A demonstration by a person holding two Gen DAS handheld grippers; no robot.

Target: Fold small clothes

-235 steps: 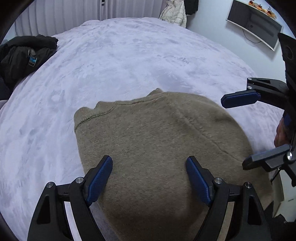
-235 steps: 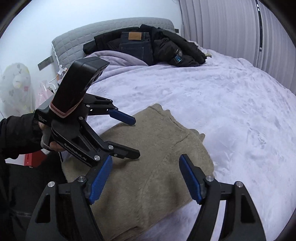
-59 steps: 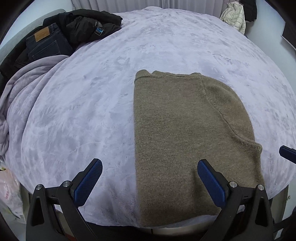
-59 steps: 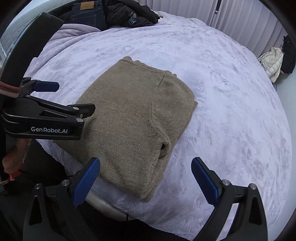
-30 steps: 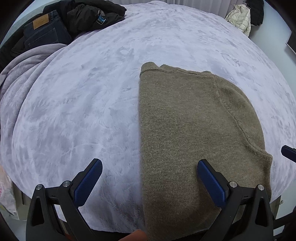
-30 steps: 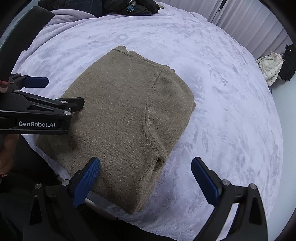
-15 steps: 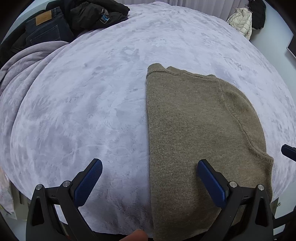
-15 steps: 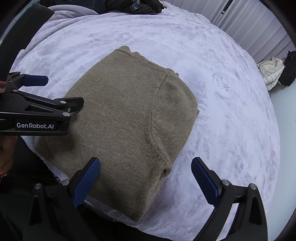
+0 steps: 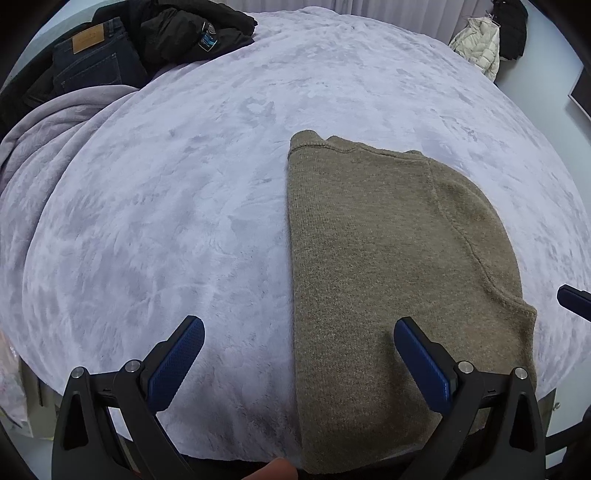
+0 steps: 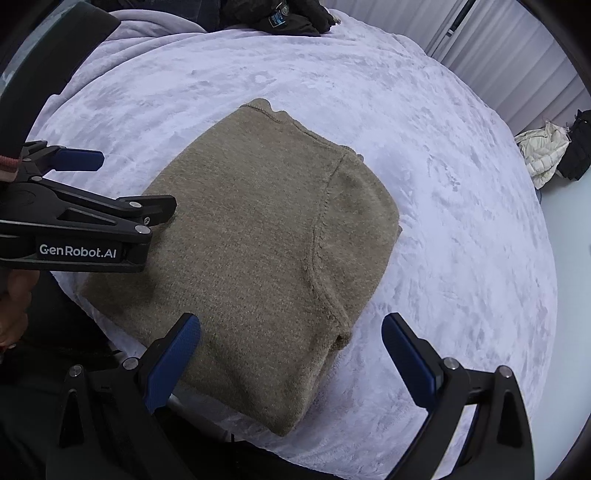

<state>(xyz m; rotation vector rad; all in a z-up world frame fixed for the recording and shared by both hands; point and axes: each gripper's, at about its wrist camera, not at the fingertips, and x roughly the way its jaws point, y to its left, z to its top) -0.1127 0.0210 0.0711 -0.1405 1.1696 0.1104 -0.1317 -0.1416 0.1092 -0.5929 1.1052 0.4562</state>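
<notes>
Lying folded into a compact rectangle near the near edge of the bed [image 9: 184, 206], the olive knit sweater [image 9: 388, 258] is resting with its near end draping slightly past the mattress edge. Both grippers are hovering above it with nothing in them: the left gripper [image 9: 295, 354] is spread wide, one pad over the bare lilac blanket [image 10: 461, 184] and the other over the sweater's near left part, while the right gripper [image 10: 291, 350] is spread equally wide over the near right corner, where a folded sleeve seam is bulging.

Several things are looking risky from here. The knit is thick and springy, so the stacked layers are likely wanting to slide apart; a pinch catching only the top layer would be peeling the fold open rather than carrying it. The overhanging near end is sitting where a tug toward the person could be dragging the whole bundle off the bed. The plush blanket is soft and grippy, so a pad diving too low could be snagging blanket along with sweater. The two grippers are also working close together, so they could be knocking into each other. The dark jacket [image 9: 184, 33] and jeans [image 9: 88, 62] at the far left are lying well apart and posing no trouble.
</notes>
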